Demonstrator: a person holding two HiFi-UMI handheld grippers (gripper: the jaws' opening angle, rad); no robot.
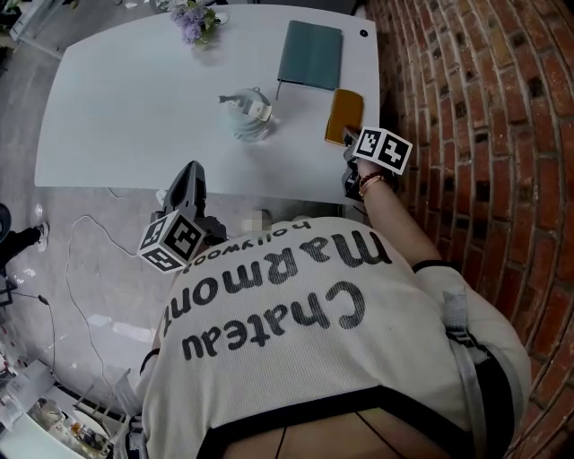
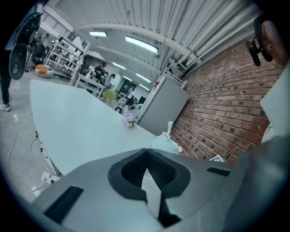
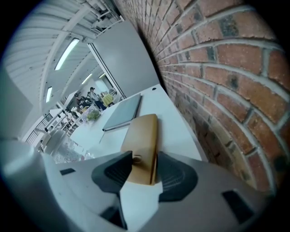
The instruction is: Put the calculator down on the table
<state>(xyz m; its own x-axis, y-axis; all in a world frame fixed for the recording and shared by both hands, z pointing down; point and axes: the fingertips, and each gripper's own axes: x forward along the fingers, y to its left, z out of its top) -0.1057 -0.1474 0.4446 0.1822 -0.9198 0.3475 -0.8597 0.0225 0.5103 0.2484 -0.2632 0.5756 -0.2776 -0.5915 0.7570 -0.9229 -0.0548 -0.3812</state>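
Observation:
The calculator [image 1: 344, 115], in a tan case, lies at the right side of the white table [image 1: 134, 108], close to the front edge. In the right gripper view the calculator [image 3: 142, 140] points away from me. Its near end sits between the jaws of my right gripper [image 3: 145, 170], which press on both its sides. My right gripper [image 1: 348, 151] is at the table's front right corner. My left gripper [image 1: 190, 175] hangs below and in front of the table edge, over the floor. In its own view the left gripper [image 2: 146, 152] is shut with nothing in it.
A teal notebook [image 1: 310, 54] lies just beyond the calculator. A clear glass pot [image 1: 247, 112] stands mid-table, and purple flowers [image 1: 195, 20] at the far edge. A brick wall [image 1: 484, 116] runs close along the table's right side. Cables [image 1: 72, 269] trail on the floor at left.

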